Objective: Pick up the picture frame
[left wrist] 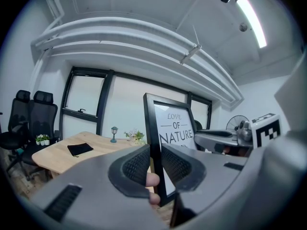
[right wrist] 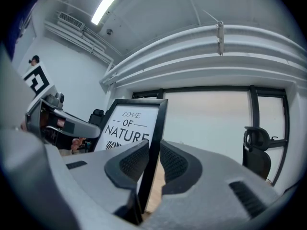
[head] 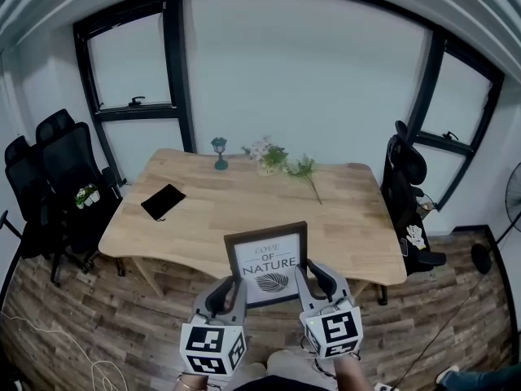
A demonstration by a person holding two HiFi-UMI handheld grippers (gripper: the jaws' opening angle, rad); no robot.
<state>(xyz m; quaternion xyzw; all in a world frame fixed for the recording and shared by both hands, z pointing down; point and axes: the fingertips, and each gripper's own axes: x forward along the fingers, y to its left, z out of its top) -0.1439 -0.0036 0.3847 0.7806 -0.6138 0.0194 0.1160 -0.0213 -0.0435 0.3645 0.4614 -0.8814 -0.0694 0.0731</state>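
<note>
A black picture frame [head: 268,265] with a white "LOVE OF NATURE" print is held upright in the air, in front of the wooden table's [head: 244,210] near edge. My left gripper [head: 234,287] is shut on the frame's left side; in the left gripper view the frame's edge [left wrist: 152,143] runs between the ribbed pads [left wrist: 135,166]. My right gripper [head: 303,274] is shut on the frame's right side, whose black edge [right wrist: 156,143] is pinched between its pads [right wrist: 173,164].
On the table lie a black pouch [head: 163,201], a small teal lamp figure [head: 219,152] and a spray of flowers [head: 285,164]. Black office chairs stand at the left [head: 57,169] and right [head: 407,177]. A fan [head: 514,187] is at the far right.
</note>
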